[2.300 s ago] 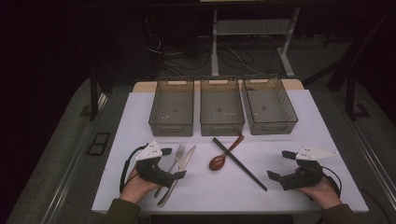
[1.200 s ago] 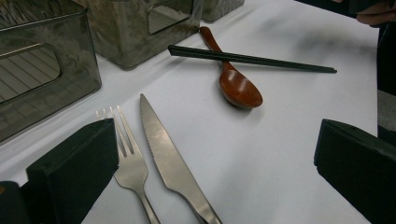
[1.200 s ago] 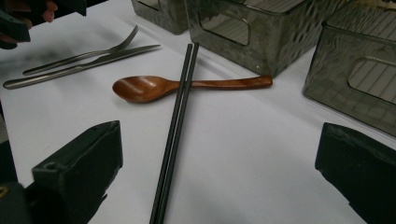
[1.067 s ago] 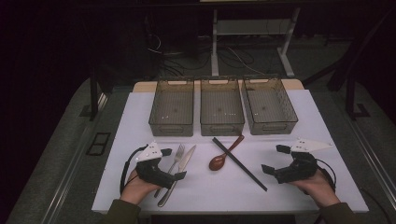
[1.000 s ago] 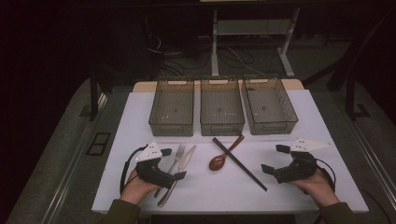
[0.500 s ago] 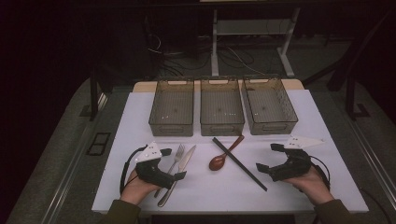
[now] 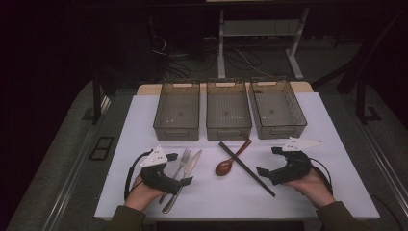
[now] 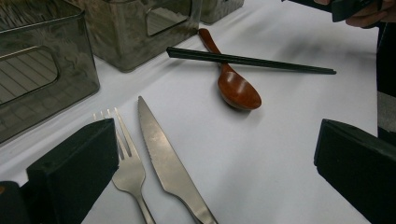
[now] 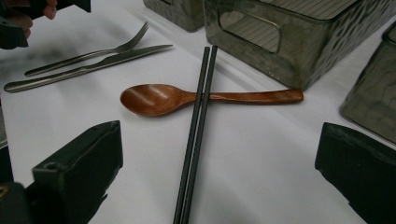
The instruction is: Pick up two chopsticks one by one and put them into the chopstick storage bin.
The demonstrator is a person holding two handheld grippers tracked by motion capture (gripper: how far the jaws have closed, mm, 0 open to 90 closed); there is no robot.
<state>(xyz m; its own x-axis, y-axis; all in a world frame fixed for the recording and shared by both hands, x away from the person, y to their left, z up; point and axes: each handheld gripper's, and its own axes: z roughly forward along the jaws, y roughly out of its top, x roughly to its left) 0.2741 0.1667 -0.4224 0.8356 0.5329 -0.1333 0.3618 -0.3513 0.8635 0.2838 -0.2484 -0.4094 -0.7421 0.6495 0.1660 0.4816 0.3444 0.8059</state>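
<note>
A metal fork (image 7: pixel 184 157) and knife (image 7: pixel 195 160) lie side by side at the front left of the white table. My left gripper (image 7: pixel 179 168) stands open over them, with its jaws on either side of the fork (image 8: pixel 127 168) and knife (image 8: pixel 163 158) in the left gripper view. A brown wooden spoon (image 7: pixel 225 167) lies mid-table, and a pair of black chopsticks (image 7: pixel 245 167) rests across its handle. To their right my right gripper (image 7: pixel 267 160) is open and holds nothing. It faces the chopsticks (image 9: pixel 198 126) and spoon (image 9: pixel 154 99).
Three empty smoky plastic bins stand in a row behind the cutlery: left (image 7: pixel 176 132), middle (image 7: pixel 229 131), right (image 7: pixel 281 130). Bare white tabletop (image 7: pixel 231 197) lies along the front edge between the hands. Dark floor and cables lie beyond the table.
My right gripper has slid left and a little forward toward the chopsticks, still open. The left gripper and the cutlery have not moved.
</note>
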